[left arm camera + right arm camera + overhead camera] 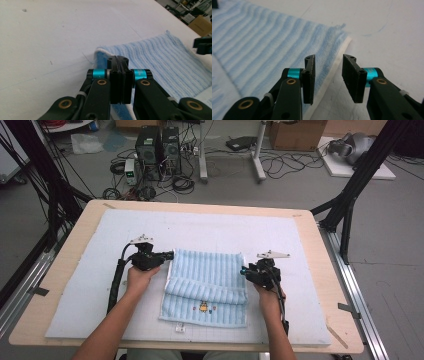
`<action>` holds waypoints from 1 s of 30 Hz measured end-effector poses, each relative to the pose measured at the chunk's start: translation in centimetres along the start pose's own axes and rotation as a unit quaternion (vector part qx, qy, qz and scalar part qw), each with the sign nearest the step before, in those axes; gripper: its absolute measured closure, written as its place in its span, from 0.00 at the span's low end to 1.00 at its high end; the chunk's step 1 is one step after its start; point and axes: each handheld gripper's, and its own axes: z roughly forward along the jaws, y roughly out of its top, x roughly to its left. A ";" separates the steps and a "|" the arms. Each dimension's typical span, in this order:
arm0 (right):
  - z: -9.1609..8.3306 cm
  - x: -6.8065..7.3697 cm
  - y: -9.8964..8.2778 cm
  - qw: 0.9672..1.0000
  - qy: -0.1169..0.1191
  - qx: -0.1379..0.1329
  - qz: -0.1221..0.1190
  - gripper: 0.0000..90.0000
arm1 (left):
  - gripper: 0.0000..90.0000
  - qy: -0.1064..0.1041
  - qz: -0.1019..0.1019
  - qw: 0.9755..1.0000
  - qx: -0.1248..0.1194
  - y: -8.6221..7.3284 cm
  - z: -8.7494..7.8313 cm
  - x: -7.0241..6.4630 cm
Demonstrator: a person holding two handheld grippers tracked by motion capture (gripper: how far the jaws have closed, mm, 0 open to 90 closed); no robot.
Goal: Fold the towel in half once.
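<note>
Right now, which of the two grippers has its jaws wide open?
The right gripper: its jaws stand apart over the towel's white edge. The left gripper differs, its jaws pressed together at the towel's other side.

white mat, wooden table, perhaps computer towers

We see a wooden table carrying a pale blue mat, with a folded striped towel on it

A light-blue striped terry towel, partly folded, lies on a pale mat. The left gripper and right gripper flank its sides.
</note>
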 end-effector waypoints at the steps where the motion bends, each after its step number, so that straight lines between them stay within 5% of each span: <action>1: 0.3 0.0 0.0 1.000 0.004 0.004 0.003 0.80 | 0.99 -0.001 -0.004 1.000 -0.003 0.0 0.0 0.0; 3: 0.6 0.3 -0.1 1.000 -0.003 0.008 -0.016 0.98 | 0.99 0.000 -0.007 1.000 -0.005 0.1 -0.1 0.2; 9: 0.6 0.3 0.2 1.000 -0.003 -0.011 -0.022 0.98 | 0.99 -0.007 -0.015 1.000 -0.009 0.6 0.1 0.6; 15: 0.7 -0.3 0.8 0.999 -0.013 -0.037 0.001 0.98 | 0.99 0.003 -0.033 0.999 -0.012 1.1 0.4 1.3; 20: 2.0 -0.3 1.3 1.000 -0.024 -0.015 0.000 0.98 | 0.98 0.022 -0.042 0.999 0.001 1.0 1.2 1.7; 21: 2.3 -0.2 1.2 0.999 -0.031 -0.009 -0.004 0.94 | 0.93 0.037 -0.044 0.998 0.010 0.9 1.4 1.6; 23: 2.4 -0.1 1.2 0.999 -0.036 -0.008 0.001 0.77 | 0.61 0.059 -0.046 0.997 0.025 0.8 1.5 1.6; 27: 2.2 -0.4 1.2 0.999 -0.027 -0.011 0.017 0.65 | 0.52 0.048 -0.025 0.997 0.051 0.7 1.3 1.1; 30: 2.6 -0.1 1.0 1.000 -0.027 0.009 0.002 0.62 | 0.51 0.030 -0.003 0.997 0.072 0.3 1.6 0.3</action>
